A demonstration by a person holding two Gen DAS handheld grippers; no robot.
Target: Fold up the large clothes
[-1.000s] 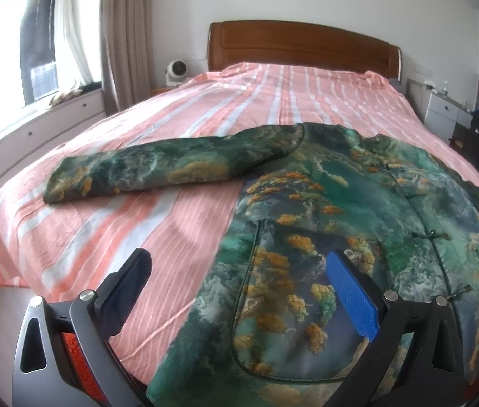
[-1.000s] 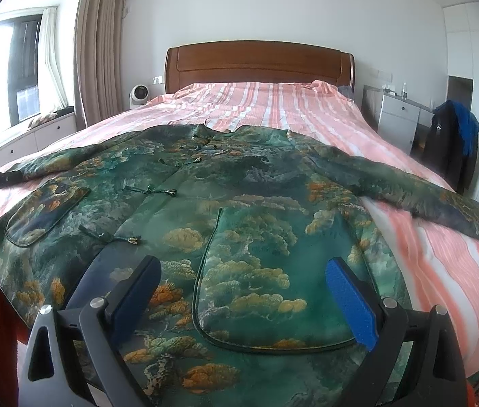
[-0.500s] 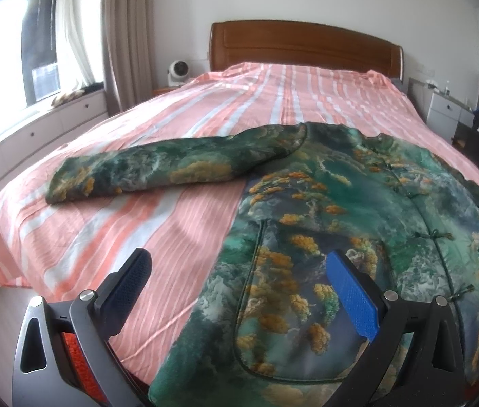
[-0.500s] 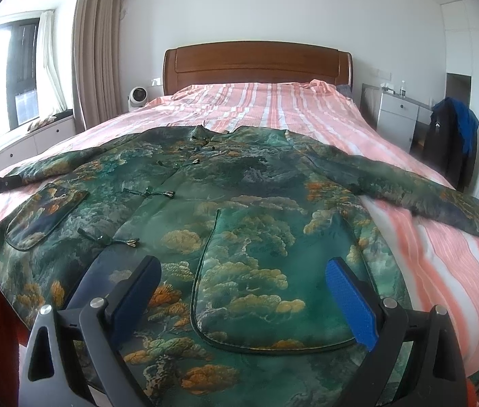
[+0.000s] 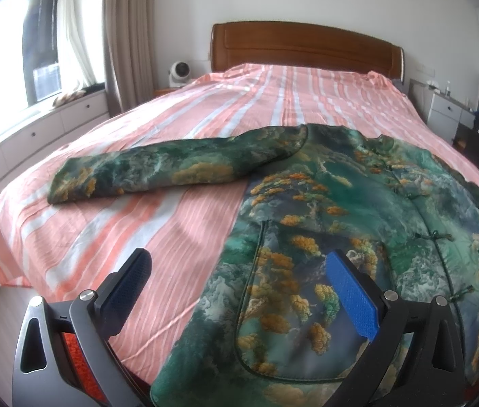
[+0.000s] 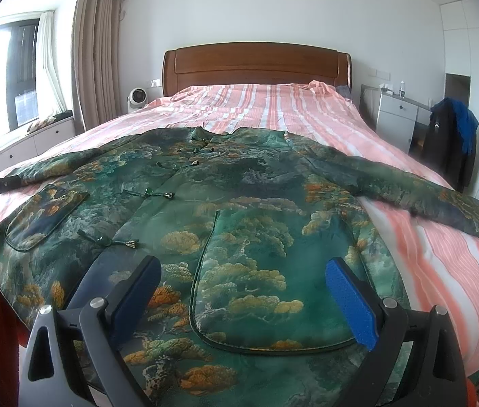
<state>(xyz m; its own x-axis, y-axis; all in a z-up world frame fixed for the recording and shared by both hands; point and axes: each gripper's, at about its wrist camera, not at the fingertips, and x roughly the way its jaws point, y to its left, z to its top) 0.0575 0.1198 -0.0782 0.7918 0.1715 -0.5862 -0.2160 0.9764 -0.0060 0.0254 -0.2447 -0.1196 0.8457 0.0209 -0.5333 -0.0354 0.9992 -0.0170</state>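
A large green jacket [image 6: 239,210] with gold cloud and tree print lies flat, front up, on the bed, both sleeves spread out. Its left sleeve [image 5: 171,169] stretches over the sheet in the left wrist view; its right sleeve [image 6: 409,186] reaches toward the bed's right edge. My left gripper [image 5: 239,291] is open and empty, above the jacket's lower left hem and pocket [image 5: 300,305]. My right gripper [image 6: 243,295] is open and empty above the lower right pocket [image 6: 266,288].
The bed has a pink striped sheet [image 5: 137,237] and a wooden headboard [image 6: 256,64]. A window bench with drawers [image 5: 36,135] runs along the left. A white fan [image 6: 136,97] stands by the headboard. A white cabinet [image 6: 395,115] and a chair with dark clothes [image 6: 449,142] stand right.
Both grippers have drifted slightly; the views shifted a little up and back. Both stay open, and the jacket has not moved.
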